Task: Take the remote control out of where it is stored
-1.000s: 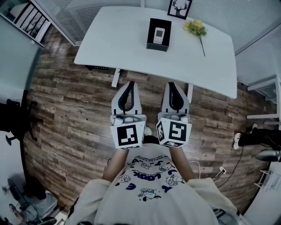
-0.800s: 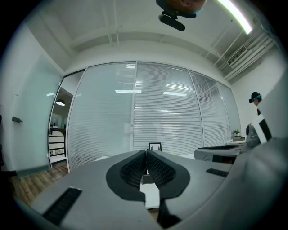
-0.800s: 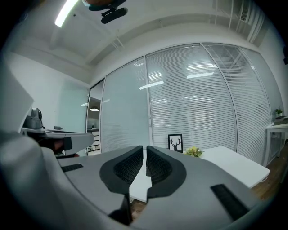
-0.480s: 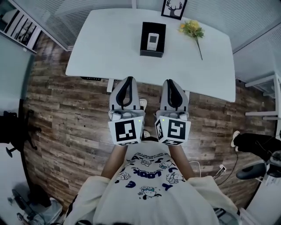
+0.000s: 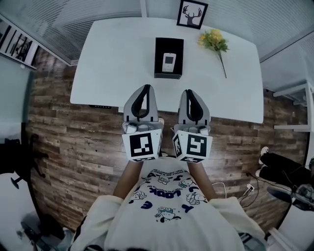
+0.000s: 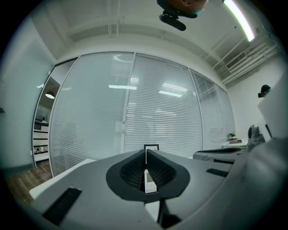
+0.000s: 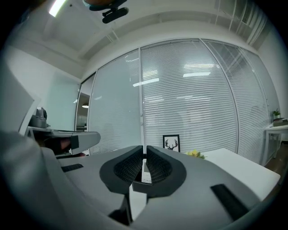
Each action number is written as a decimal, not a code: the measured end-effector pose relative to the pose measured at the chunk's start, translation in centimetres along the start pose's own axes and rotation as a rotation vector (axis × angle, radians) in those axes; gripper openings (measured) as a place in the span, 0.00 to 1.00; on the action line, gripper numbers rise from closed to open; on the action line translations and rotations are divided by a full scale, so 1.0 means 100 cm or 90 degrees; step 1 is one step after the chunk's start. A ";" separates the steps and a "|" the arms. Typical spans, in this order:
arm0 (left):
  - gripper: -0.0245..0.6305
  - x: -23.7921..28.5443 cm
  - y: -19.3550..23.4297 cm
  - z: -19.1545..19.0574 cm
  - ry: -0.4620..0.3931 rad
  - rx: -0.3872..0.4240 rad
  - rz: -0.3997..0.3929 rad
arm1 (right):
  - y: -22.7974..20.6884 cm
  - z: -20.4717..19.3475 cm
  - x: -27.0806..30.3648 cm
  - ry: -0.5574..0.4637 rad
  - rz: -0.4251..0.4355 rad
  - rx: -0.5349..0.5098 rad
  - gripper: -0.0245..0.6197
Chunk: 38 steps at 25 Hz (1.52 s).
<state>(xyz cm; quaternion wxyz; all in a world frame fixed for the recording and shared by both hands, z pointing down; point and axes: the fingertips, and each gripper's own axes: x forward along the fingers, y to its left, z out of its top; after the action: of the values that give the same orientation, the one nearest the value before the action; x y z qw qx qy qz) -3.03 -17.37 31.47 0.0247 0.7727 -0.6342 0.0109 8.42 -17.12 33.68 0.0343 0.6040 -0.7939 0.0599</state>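
A white remote control lies in an open black box at the middle of a white table. Both grippers are held side by side at the table's near edge, well short of the box, and both are empty. My left gripper is shut, and so is my right gripper. In the left gripper view the shut left gripper points at the remote, far ahead. The right gripper likewise faces the box.
A yellow flower sprig lies right of the box. A framed deer picture stands at the table's far edge against slatted glass walls. Wooden floor surrounds the table. A person's legs show at the far right.
The person has stepped toward the table. The table and box have come nearer and more square in view, and the gripper tips now reach over its near edge. Both grippers stay shut.
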 end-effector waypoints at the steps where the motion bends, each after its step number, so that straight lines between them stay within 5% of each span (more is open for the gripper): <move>1: 0.07 0.008 0.002 -0.001 0.006 0.003 -0.005 | -0.001 0.000 0.008 0.002 -0.002 0.001 0.10; 19: 0.07 0.129 0.011 -0.036 0.078 -0.013 -0.103 | -0.037 -0.012 0.119 0.048 -0.055 0.010 0.10; 28: 0.07 0.159 0.011 -0.056 0.115 -0.030 -0.130 | -0.046 -0.022 0.146 0.065 -0.073 0.014 0.10; 38: 0.08 0.182 0.005 -0.092 0.172 -0.013 -0.218 | -0.050 -0.044 0.167 0.093 -0.081 0.018 0.10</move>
<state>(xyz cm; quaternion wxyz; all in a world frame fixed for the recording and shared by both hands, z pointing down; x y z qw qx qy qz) 0.17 -34.78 41.54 0.1191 0.8601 -0.4850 0.1037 8.69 -33.81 40.44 0.0877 0.6479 -0.7482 0.1128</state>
